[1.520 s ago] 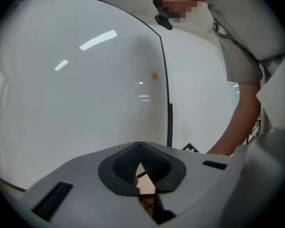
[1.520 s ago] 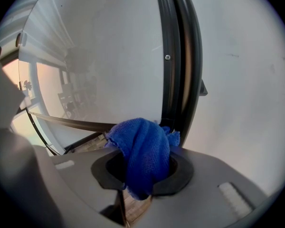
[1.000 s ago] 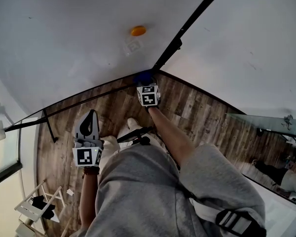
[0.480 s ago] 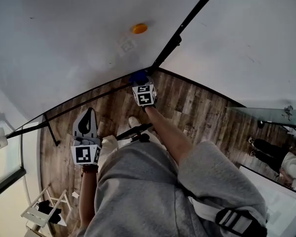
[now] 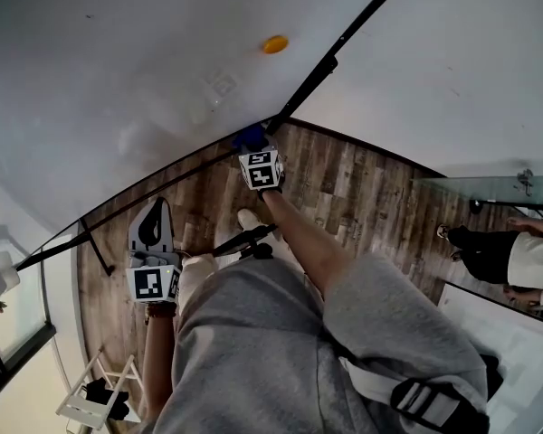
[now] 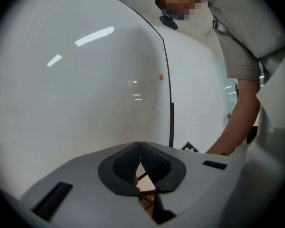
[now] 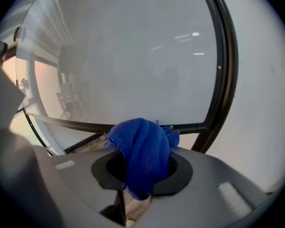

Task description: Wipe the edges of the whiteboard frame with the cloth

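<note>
Right gripper [image 7: 141, 171], jaws clamped on crumpled blue woven cloth [image 7: 143, 148] at black metal whiteboard frame [image 7: 133, 126] corner; left gripper [image 6: 140, 161], near left, jaws together, empty.

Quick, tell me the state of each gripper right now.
Left gripper: closed, jaws together, holding nothing.
Right gripper: closed on the blue cloth.

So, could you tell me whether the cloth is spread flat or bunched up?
Bunched up: the blue cloth is a crumpled wad clamped in the right gripper, near the frame at its lower corner.
</note>
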A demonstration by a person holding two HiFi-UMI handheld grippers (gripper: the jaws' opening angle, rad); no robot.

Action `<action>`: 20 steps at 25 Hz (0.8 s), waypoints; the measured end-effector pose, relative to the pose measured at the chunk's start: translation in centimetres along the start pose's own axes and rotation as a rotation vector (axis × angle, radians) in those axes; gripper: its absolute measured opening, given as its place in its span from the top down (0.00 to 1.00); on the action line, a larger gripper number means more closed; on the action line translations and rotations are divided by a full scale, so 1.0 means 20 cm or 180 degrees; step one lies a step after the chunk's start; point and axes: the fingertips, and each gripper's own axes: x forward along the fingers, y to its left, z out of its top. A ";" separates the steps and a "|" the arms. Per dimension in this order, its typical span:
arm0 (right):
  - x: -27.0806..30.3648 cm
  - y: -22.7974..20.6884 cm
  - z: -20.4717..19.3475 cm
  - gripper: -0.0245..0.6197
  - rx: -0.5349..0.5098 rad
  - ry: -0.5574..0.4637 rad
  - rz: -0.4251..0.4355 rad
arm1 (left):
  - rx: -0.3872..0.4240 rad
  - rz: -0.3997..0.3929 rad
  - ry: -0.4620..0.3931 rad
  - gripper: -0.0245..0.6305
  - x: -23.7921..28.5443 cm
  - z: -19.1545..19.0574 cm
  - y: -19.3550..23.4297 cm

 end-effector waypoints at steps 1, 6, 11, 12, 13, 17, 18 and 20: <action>0.00 0.00 0.00 0.80 0.0003 0.0001 -0.0024 | 0.0003 -0.0018 -0.0001 0.95 0.00 0.00 0.02; 0.00 0.05 -0.01 0.80 -0.0002 0.0009 -0.0090 | 0.0029 -0.0101 0.0014 0.95 -0.02 0.00 0.11; 0.01 0.09 -0.01 0.80 -0.0012 0.0009 -0.0135 | 0.0060 -0.0185 0.0026 0.95 -0.03 0.01 0.16; 0.00 0.10 0.00 0.80 -0.0018 0.0016 -0.0133 | 0.0063 -0.0197 0.0026 0.95 -0.03 0.01 0.17; 0.00 0.11 0.00 0.80 -0.0027 0.0025 -0.0131 | 0.0063 -0.0206 0.0022 0.95 -0.04 0.01 0.18; 0.01 0.19 0.01 0.80 -0.0010 0.0030 -0.0128 | 0.0053 -0.0199 0.0009 0.95 -0.07 0.01 0.23; 0.01 0.22 0.00 0.80 -0.0005 0.0027 -0.0121 | 0.0049 -0.0186 0.0003 0.95 -0.09 0.01 0.25; 0.01 0.26 0.00 0.80 -0.0014 0.0028 -0.0103 | 0.0028 -0.0162 -0.0013 0.95 -0.12 0.00 0.28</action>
